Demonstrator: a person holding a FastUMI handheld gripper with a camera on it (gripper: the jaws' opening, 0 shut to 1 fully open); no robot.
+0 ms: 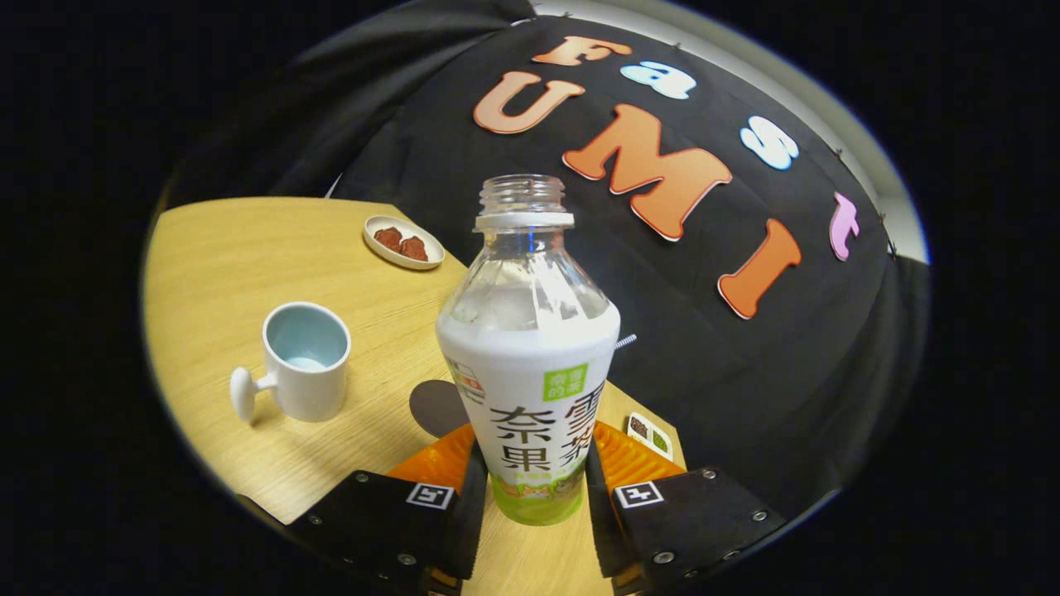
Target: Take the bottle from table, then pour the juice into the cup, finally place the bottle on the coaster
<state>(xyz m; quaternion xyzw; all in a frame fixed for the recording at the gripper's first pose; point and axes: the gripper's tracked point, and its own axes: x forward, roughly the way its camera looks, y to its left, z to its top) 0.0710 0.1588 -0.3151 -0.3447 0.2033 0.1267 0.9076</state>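
Gripper (pixel 530 488) clamped on uncapped bottle (pixel 530 364), both fingers pressing its lower body

Bottle stands upright between the fingers, above the wooden table (pixel 215 248). A dark round coaster (pixel 435 407) lies just behind the bottle on its left. The white cup (pixel 302 360) stands further left, apart from the bottle, handle toward the gripper. A small dish (pixel 403 242) sits beyond the cup

Camera rides the claw (pixel 530 488), facing forward (tabletop close)

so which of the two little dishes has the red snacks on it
The oval dish beyond the cup, at the table's far edge. The other dish, beside the bottle in the jaws, holds dark and green bits.
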